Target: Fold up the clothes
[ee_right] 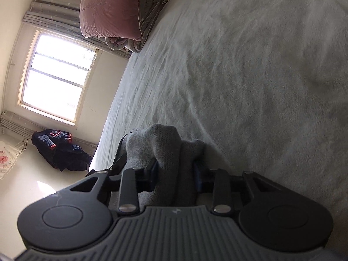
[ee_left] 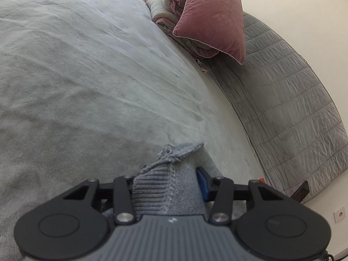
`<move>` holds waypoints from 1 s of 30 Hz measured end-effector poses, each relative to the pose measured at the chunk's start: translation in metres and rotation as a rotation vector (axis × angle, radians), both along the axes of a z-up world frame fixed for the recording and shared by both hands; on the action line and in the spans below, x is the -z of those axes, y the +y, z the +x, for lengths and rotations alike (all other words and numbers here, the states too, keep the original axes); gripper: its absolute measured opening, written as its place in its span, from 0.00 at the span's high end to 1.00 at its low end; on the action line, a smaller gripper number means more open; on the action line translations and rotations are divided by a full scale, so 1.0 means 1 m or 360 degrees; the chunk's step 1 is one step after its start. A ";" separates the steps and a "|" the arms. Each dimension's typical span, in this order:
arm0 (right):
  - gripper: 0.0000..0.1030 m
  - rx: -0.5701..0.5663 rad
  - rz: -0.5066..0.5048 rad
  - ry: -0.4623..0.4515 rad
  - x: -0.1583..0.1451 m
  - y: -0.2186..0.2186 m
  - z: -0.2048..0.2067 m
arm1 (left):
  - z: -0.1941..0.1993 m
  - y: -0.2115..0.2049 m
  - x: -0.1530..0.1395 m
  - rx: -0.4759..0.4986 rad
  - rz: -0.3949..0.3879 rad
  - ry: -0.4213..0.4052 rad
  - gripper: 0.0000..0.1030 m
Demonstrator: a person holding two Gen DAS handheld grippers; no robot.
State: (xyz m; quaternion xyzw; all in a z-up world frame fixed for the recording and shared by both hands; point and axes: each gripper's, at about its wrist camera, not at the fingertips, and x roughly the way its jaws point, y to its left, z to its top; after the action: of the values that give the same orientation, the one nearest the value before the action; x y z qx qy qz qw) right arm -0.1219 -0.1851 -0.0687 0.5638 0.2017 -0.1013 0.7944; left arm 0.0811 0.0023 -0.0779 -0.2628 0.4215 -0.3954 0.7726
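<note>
A: How many tools are there, and what is each doing?

B: Two. The left tool [ee_left: 168,182] pinches one grey knitted garment [ee_left: 171,187]; ribbed cloth fills the gap between its fingers, and a frayed corner sticks out just ahead of the tips. The right tool [ee_right: 175,171] is clamped on a bunched fold of grey knit [ee_right: 165,150], which humps up ahead of its fingers.

A: Is it the same garment in both?

B: I cannot tell; each camera shows only the cloth in its own grip.

A: Where does the cloth sit?

B: Over one bed [ee_left: 87,76] with a pale fleecy cover, which spreads out ahead of both tools.

A: Anything else to count?

B: Far ahead of the left tool, one pink pillow [ee_left: 215,17] leans on a heap of rolled bedding [ee_left: 169,2]. Ahead and to its right stands one quilted grey headboard [ee_left: 293,100]. Left of the right tool there is one window [ee_right: 56,78], and below it one dark pile of clothes [ee_right: 61,150] on the floor.
</note>
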 end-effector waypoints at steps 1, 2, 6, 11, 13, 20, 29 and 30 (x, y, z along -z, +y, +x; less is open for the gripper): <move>0.58 -0.0001 0.0008 -0.0012 0.000 0.000 -0.001 | -0.001 0.000 0.000 -0.0007 -0.0001 -0.0003 0.51; 0.54 -0.0002 0.0008 -0.0022 0.000 0.000 -0.001 | -0.001 0.000 0.000 -0.0019 -0.0001 -0.0001 0.50; 0.48 -0.0025 -0.0078 -0.0009 -0.004 0.004 0.005 | -0.004 0.001 0.000 -0.0065 -0.0003 0.0007 0.55; 0.63 -0.0034 -0.0084 -0.0013 -0.005 0.002 0.008 | -0.007 0.002 -0.008 -0.0139 -0.0030 0.0032 0.73; 0.66 -0.0020 -0.0012 -0.0019 -0.007 -0.004 0.007 | -0.009 0.001 -0.015 -0.0162 -0.0036 0.0029 0.75; 0.68 -0.0015 0.0007 -0.0081 -0.030 -0.033 0.014 | -0.004 -0.026 -0.033 -0.0258 -0.0011 0.0067 0.78; 0.69 0.0048 0.0067 -0.0131 -0.049 -0.113 0.040 | 0.027 -0.110 -0.057 -0.0300 -0.0071 0.0048 0.80; 0.69 0.0058 0.0073 -0.0130 -0.049 -0.123 0.044 | 0.032 -0.122 -0.058 -0.0301 -0.0073 0.0053 0.81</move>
State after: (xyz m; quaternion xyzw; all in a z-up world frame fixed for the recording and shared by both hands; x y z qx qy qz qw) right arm -0.0776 -0.3079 -0.0192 0.5890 0.1611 -0.0881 0.7870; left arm 0.1132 -0.1194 -0.0202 -0.3256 0.3983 -0.3258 0.7932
